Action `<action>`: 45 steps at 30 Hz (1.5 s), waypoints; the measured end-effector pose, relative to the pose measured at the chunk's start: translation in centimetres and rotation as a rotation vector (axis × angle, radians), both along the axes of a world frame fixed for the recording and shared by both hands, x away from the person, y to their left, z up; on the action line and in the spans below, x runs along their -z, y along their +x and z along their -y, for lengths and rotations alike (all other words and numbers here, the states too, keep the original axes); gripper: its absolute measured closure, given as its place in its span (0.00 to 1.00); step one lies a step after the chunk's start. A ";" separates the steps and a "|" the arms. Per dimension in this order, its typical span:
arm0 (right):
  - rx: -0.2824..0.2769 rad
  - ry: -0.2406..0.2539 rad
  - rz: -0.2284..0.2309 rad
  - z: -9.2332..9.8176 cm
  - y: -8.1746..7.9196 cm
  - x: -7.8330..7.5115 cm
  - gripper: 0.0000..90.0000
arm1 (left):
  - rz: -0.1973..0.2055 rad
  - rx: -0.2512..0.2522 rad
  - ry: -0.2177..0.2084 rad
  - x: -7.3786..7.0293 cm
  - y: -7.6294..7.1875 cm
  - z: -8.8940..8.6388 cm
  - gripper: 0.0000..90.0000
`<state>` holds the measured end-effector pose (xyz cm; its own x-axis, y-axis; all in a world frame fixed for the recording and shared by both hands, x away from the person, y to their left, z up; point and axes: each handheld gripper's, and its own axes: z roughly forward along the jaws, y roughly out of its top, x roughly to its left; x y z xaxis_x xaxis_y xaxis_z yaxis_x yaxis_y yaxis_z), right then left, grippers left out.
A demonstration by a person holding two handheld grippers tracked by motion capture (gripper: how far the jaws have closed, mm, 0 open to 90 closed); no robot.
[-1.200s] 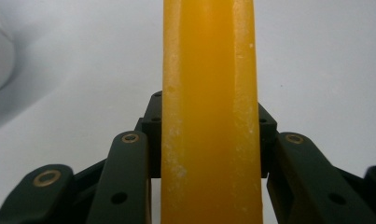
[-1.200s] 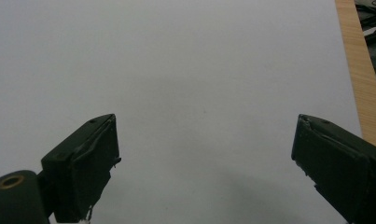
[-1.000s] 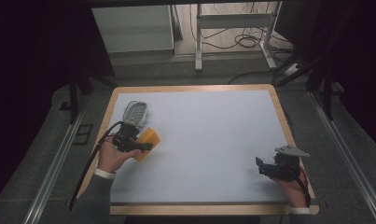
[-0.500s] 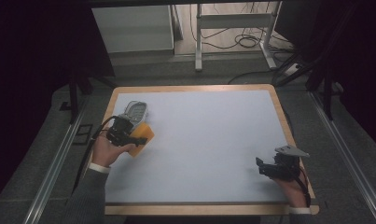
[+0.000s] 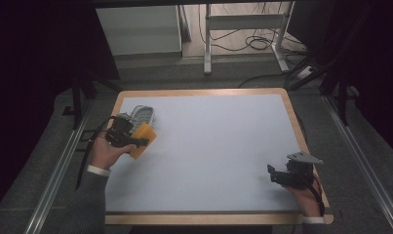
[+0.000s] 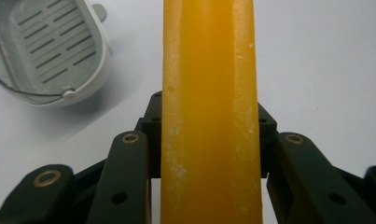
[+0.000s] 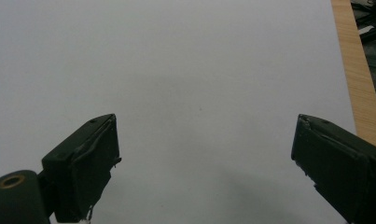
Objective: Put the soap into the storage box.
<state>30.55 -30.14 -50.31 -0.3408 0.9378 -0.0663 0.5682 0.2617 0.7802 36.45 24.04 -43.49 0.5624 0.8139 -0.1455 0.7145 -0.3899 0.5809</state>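
**A:** Far left of the table: the left gripper, fingers clenched on the orange soap bar, has moved farther up the table in the past second and now holds the bar just beside the grey soap dish.

**B:** So the drop into the dish looks close?

**A:** Likely. The bar stands on edge between the 2 fingers, the slotted dish empty beside it. The right gripper has stayed at the near right, fingers released, grasping nothing.
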 end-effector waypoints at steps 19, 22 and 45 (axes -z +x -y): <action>-0.004 -0.005 -0.010 0.0 0.0 0.1 0.08 | 0.018 -0.039 0.028 -1.6 1.8 -0.2 0.68; -0.005 -0.006 -0.011 0.0 0.1 0.1 0.08 | 0.017 -0.036 0.029 -1.8 2.1 -0.2 0.68; -0.006 -0.007 -0.010 0.0 0.0 0.1 0.08 | 0.022 -0.113 0.043 -2.4 5.3 -0.9 0.68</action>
<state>30.59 -30.15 -50.43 -0.3472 0.9352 -0.0695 0.5744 0.2706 0.7726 41.72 24.91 -41.06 0.4693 0.8776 -0.0976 0.7429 -0.3326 0.5809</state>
